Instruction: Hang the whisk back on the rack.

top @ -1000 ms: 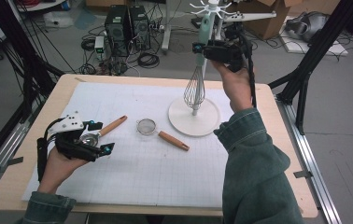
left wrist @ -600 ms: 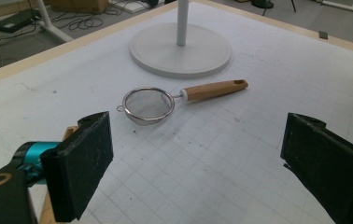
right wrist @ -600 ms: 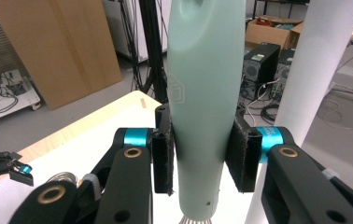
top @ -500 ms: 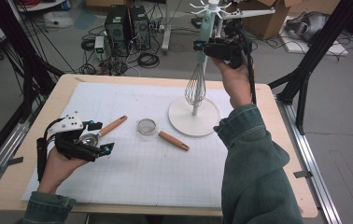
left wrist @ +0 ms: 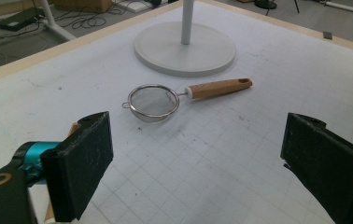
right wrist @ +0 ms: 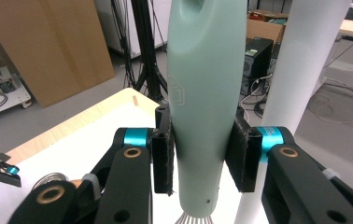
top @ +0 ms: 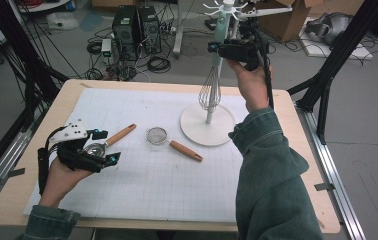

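Observation:
My right gripper [top: 223, 48] is shut on the pale green handle [right wrist: 206, 93] of a wire whisk [top: 209, 93]. It holds the whisk upright, high beside the pole of a white hook stand [top: 208, 131]. In the right gripper view both pads [right wrist: 164, 161] press the handle's sides. My left gripper [top: 105, 147] rests low over the mat at the left with its jaws wide open and nothing between them [left wrist: 193, 163]. A small metal scoop with a wooden handle [top: 122, 134] lies under and beside it. A mesh strainer [left wrist: 153, 101] with a wooden handle [top: 186, 151] lies mid-mat.
A white gridded mat [top: 167, 190] covers the wooden table [top: 297, 120]. The stand's round base [left wrist: 184, 46] sits at the back right, and its hooks [top: 224, 7] spread above. Computers and cables lie on the floor behind the table. Black frame legs flank both sides.
My right gripper has lifted the whisk a little higher along the stand's pole. The left gripper has stayed still.

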### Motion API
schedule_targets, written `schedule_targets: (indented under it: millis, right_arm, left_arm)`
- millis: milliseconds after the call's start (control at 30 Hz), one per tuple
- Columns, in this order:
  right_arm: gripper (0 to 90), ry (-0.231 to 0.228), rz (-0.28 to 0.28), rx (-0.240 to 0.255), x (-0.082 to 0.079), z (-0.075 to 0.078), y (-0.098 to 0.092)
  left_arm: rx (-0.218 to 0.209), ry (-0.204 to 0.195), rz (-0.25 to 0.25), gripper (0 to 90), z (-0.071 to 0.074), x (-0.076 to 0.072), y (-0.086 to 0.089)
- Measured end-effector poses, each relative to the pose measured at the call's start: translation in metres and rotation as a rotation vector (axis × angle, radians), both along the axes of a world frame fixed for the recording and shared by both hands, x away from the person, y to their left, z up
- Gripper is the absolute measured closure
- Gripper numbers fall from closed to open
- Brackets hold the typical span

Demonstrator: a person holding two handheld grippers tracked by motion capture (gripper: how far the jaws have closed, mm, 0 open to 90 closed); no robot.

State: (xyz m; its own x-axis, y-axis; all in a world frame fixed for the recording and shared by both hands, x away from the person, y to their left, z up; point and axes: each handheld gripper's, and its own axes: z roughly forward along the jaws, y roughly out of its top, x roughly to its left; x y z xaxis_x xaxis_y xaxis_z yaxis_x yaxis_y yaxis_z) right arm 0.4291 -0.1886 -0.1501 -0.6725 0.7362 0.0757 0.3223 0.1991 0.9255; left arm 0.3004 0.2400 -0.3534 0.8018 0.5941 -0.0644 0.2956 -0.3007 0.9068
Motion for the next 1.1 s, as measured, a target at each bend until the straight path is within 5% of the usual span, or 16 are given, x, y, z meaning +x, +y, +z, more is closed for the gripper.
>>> schedule_targets:
  millis: [867,1100]
  right_arm:
    - [62.5,-0.025,0.078,0.058,-0.003,-0.007,-0.025]
    - [71.9,-0.025,0.111,0.089,-0.007,-0.003,-0.040]
  left_arm:
    - [-0.007,0.010,0.017,9.4,-0.005,0.004,0.009]
    - [-0.004,0.007,0.019,9.4,-0.005,0.004,0.010]
